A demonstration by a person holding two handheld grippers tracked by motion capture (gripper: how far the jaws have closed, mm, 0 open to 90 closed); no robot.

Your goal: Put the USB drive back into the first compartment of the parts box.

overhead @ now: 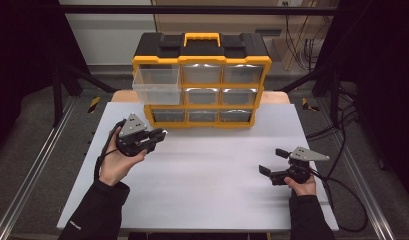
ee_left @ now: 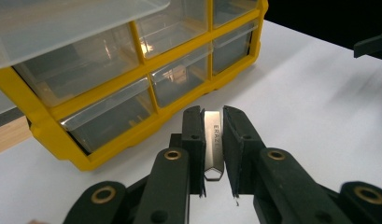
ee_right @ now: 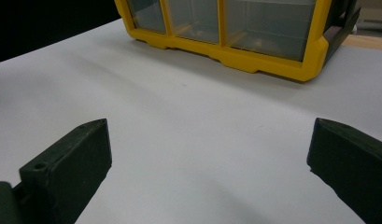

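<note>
Pinching eraser (ee_left: 213,142) between left gripper (ee_left: 212,122) jaws, off table (ee_left: 319,107)

Right gripper (ee_right: 209,163): its two black jaws stand wide apart at the bottom corners, nothing between them, just bare white tabletop (ee_right: 188,140). Yellow organizer (ee_right: 235,32) sits at the far edge of the tabletop, its bottom row of clear drawers (ee_right: 268,25) closed. Small object faintly visible inside one drawer, too blurred to identify. Strip of wood (ee_right: 371,42) visible past the organizer's right end.
</note>
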